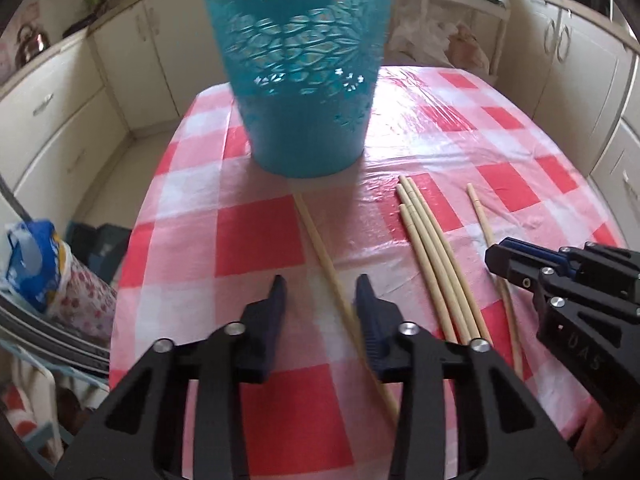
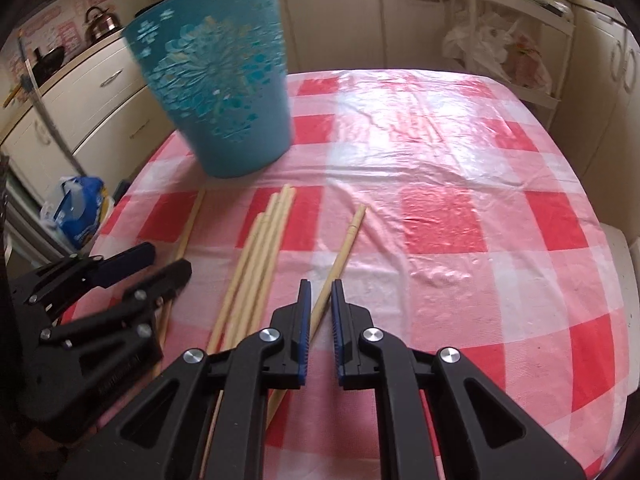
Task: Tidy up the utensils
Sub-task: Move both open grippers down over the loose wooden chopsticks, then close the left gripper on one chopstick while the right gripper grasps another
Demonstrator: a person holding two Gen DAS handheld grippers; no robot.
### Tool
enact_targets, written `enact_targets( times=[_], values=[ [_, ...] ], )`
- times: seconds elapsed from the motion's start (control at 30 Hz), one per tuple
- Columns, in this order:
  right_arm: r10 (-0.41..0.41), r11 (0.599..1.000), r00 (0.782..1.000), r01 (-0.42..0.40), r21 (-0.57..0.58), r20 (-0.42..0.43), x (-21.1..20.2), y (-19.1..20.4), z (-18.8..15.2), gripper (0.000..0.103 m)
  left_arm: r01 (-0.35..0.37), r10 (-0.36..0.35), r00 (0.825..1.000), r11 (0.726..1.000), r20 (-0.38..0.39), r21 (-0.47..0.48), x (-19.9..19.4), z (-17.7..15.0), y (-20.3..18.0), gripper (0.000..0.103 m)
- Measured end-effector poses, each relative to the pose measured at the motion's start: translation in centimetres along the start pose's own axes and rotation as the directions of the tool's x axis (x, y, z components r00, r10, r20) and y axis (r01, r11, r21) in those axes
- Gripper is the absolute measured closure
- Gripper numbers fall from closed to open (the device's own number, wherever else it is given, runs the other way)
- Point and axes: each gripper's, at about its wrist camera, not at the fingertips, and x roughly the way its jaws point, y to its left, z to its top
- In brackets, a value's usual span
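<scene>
A teal cut-out bin (image 1: 304, 100) (image 2: 224, 100) stands at the far left of the checked table (image 1: 260, 236) (image 2: 480, 220). Pale chopsticks lie in front of it. My left gripper (image 1: 320, 282) (image 2: 166, 262) is open low over a single chopstick (image 1: 320, 240) (image 2: 192, 220), which runs between its fingers close to the right one. A bundle of several chopsticks (image 1: 432, 248) (image 2: 260, 264) lies between the grippers. My right gripper (image 2: 322, 284) (image 1: 494, 258) is shut to a narrow slit. Another lone chopstick (image 2: 348, 240) (image 1: 480, 216) crosses slantwise under it, flat on the cloth.
A blue plastic bag (image 1: 32, 256) (image 2: 76, 212) sits below the table's left edge. Cream cabinets (image 1: 60, 120) surround the table, with a kettle (image 2: 102, 22) on the left counter. A white rack with plastic bags (image 2: 492, 52) stands behind the far edge.
</scene>
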Motion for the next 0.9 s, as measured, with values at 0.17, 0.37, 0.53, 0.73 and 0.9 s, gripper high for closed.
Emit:
enact_targets(
  times=[0.17, 0.37, 0.53, 0.73, 0.9],
  values=[
    [-0.015, 0.997, 1.0, 0.015, 0.069, 0.008, 0.3, -1.2, 0.7, 0.082, 0.073, -0.073, 0.997, 0.997, -0.03, -0.017, -0.5, -0.2, 1.6, 0.071],
    [-0.025, 0.999, 1.0, 0.025, 0.025, 0.005, 1.2, -0.4, 1.4, 0.081, 0.031, -0.032, 0.999, 0.999, -0.018, -0.043, 0.4, 1.7, 2.7, 0.057],
    [-0.012, 1.0, 1.0, 0.012, -0.016, 0.002, 1.2, 0.1, 1.3, 0.095, 0.022, -0.024, 0.999, 0.999, -0.036, -0.034, 2.1, 2.8, 3.2, 0.061],
    [0.004, 1.0, 1.0, -0.004, 0.005, -0.009, 1.1, -0.4, 1.4, 0.095, 0.121, -0.118, 0.992, 0.99, -0.046, 0.074, 2.0, 3.0, 2.4, 0.093],
    [-0.017, 1.0, 1.0, 0.017, -0.01, -0.004, 1.4, -0.4, 1.7, 0.095, 0.085, -0.078, 0.995, 0.99, -0.07, 0.113, 1.9, 3.1, 2.1, 0.083]
  ],
)
